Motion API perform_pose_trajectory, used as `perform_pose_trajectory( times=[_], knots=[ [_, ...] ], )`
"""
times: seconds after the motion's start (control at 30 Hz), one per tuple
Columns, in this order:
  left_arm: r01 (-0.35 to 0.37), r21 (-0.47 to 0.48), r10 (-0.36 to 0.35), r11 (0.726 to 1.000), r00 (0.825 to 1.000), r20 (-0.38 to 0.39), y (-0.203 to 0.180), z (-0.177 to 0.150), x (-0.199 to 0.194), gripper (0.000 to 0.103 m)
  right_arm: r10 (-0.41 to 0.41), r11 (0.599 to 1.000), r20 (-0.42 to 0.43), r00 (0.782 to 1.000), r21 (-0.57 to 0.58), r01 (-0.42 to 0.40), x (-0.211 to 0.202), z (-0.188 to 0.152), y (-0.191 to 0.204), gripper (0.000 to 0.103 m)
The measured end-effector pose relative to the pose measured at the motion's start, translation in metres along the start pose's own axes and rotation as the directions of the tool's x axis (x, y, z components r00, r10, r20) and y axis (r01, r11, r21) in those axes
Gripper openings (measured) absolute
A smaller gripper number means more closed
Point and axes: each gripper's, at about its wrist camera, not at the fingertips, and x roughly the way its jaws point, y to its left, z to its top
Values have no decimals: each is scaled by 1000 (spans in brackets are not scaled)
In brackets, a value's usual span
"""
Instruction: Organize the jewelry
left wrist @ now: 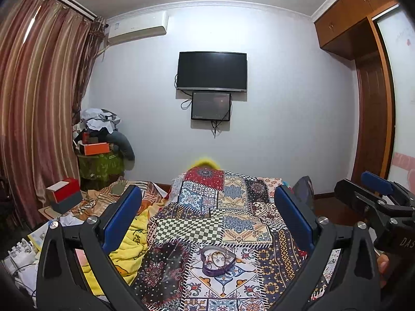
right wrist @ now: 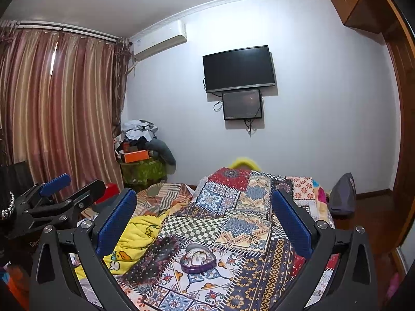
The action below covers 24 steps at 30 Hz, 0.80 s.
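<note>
Left wrist view: left gripper [left wrist: 207, 207] spread wide, nothing between blue pads, above patchwork quilt [left wrist: 197, 225]. Purple heart-shaped box [left wrist: 217, 260] open, jewelry tangled inside, on quilt near its near edge. Right gripper [left wrist: 373, 189] at right, spread uncertain.

Right wrist view: right gripper [right wrist: 205, 207] wide, empty. Box [right wrist: 198, 259] between fingers, below.

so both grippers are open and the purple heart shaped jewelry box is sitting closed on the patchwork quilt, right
Not quite: the purple heart shaped jewelry box is open, not closed. The right wrist view shows jewelry lying inside it. The rest holds: it sits on the patchwork quilt, and the left gripper and right gripper are both open.
</note>
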Motion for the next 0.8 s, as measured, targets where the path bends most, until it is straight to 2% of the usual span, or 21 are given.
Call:
perform_pose_trajectory(
  times=[0.8],
  knots=[
    [18,-4,-18,1000,1000,-23,-2,-3,7,102,-9,1000,-17,1000,19,9,0,0,-5,103]
  ],
)
